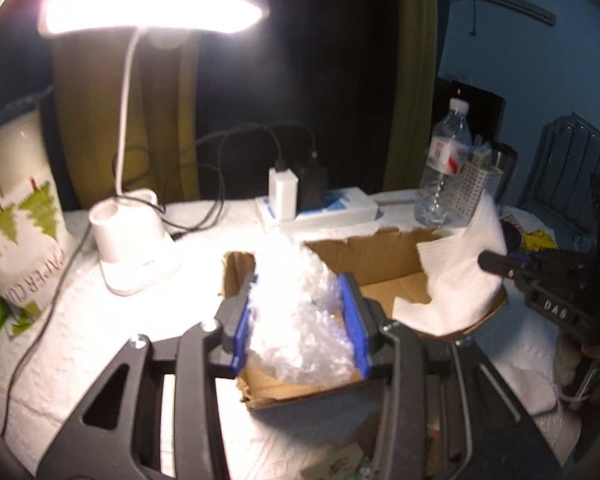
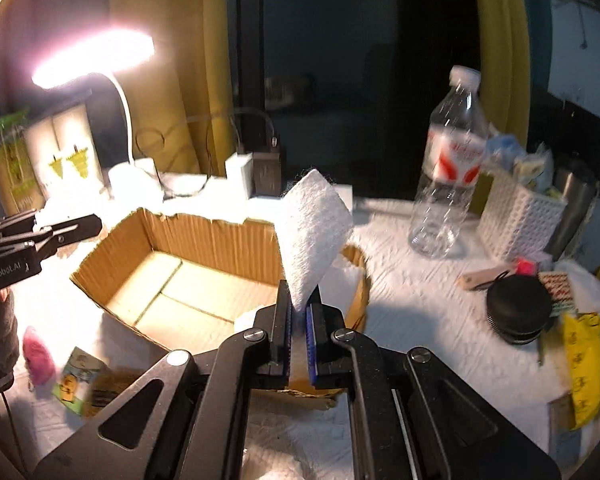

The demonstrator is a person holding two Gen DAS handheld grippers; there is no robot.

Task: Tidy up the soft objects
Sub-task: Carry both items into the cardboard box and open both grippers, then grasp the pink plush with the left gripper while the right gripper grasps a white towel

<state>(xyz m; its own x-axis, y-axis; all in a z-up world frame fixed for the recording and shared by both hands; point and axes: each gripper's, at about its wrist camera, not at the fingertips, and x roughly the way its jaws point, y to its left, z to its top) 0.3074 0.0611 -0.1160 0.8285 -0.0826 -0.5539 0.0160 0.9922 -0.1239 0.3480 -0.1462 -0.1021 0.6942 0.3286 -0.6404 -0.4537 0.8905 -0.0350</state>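
Surface: a table (image 2: 420, 304) covered in white paper towelling is seen, lit by a desk lamp (image 1: 140, 256), with yellow curtains (image 2: 172, 92) and a dark window behind.
Left gripper (image 1: 302, 320): its blue-padded fingers (image 1: 352, 320) are clamped on a wad of clear bubble wrap (image 1: 296, 304), which is held over the near left corner of the box (image 1: 380, 264).
Right gripper (image 2: 299, 320): its fingers are closed on the lower edge of a white foam sheet (image 2: 312, 236), which stands upright above the right wall of the box (image 2: 220, 240); in the left view the sheet (image 1: 460, 280) is draped over the box's right side.
Box: open-topped brown cardboard, with torn rims; its floor is bare in the right view.
Beyond the box: a power strip (image 1: 320, 208) carrying a white and a black plug is seen, with cables (image 1: 212, 184) trailing to the left.
Right of the box: a clear water bottle (image 2: 448, 176) stands upright beside a white perforated basket (image 2: 516, 220); a black round object (image 2: 518, 312) and a yellow bag (image 2: 588, 368) lie nearer the edge.
Left of the box: a pink item (image 2: 38, 356) and a small printed packet (image 2: 76, 380) lie on the towelling; a printed bag (image 1: 20, 216) stands behind the lamp.
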